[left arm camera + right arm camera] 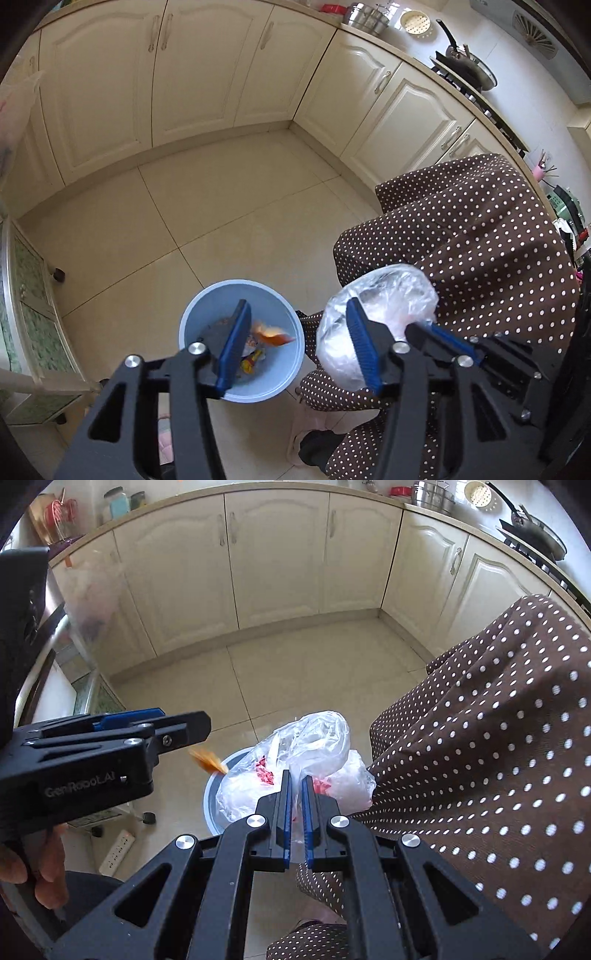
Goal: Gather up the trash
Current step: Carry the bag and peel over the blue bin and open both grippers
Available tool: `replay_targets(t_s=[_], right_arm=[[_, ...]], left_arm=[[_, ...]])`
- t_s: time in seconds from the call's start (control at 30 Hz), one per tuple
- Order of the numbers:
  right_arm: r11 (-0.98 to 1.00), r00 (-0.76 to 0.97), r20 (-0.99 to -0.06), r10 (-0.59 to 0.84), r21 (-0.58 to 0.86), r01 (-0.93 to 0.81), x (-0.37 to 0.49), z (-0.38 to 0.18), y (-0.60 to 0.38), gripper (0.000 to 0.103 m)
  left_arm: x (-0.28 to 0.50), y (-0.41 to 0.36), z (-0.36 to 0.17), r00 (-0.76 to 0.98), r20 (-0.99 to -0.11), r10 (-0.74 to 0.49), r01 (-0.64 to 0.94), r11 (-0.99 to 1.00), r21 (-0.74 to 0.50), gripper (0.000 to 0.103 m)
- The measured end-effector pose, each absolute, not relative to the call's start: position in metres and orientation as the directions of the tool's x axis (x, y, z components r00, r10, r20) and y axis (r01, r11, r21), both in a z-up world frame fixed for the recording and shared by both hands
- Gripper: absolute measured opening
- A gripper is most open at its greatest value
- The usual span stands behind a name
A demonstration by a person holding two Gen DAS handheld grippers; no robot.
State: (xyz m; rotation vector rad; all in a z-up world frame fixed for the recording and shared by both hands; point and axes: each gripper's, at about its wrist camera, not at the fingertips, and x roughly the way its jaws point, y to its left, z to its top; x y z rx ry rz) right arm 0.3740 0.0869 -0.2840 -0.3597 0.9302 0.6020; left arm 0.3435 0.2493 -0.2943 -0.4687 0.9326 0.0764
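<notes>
A light blue bin (207, 310) stands on the tiled floor, holding a few wrappers (253, 360). My left gripper (297, 314) is open above the bin, and a blurred orange scrap (275, 336) is in the air below it. In the right wrist view the left gripper (184, 727) sits at the left with the orange scrap (208, 762) falling under it. My right gripper (296, 781) is shut on a clear plastic bag (314, 738) with red print, held over the bin (212, 797). The bag (384, 295) also shows in the left wrist view.
Cream kitchen cabinets (192, 70) wrap the far side and right. A stove with a pan (469, 62) is on the counter. A brown polka-dot skirt (491, 229) fills the right. A glass-fronted cabinet (33, 295) and a power strip (116, 851) are at the left.
</notes>
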Motion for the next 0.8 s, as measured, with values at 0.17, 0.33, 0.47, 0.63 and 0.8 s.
replay_targets(t_s=[0.17, 0.33, 0.47, 0.63, 0.8], right_arm=[[0.78, 0.446, -0.833, 0.328, -0.028, -0.625, 0.375, -0.287, 0.093, 0.005], [0.775, 0.441, -0.834, 0.333, -0.025, -0.631, 0.375, -0.286, 0.1, 0.005], [0.771, 0.437, -0.833, 0.338, -0.021, -0.636, 0.375, -0.287, 0.104, 0.005], [0.76, 0.433, -0.829, 0.354, -0.015, -0.65, 0.376, -0.287, 0.116, 0.005], [0.758, 0.458, -0.806, 0.376, -0.017, -0.652, 0.379, -0.283, 0.128, 0.024]], left_arm=[[0.34, 0.248, -0.298, 0.592, -0.795, -0.137, -0.263, 0.899, -0.351, 0.053], [0.335, 0.252, -0.3, 0.585, -0.8, -0.132, -0.28, 0.893, -0.352, 0.053], [0.33, 0.259, -0.3, 0.589, -0.798, -0.125, -0.293, 0.888, -0.355, 0.053], [0.324, 0.27, -0.296, 0.604, -0.79, -0.11, -0.314, 0.877, -0.362, 0.053], [0.321, 0.278, -0.287, 0.618, -0.78, -0.1, -0.328, 0.869, -0.371, 0.053]])
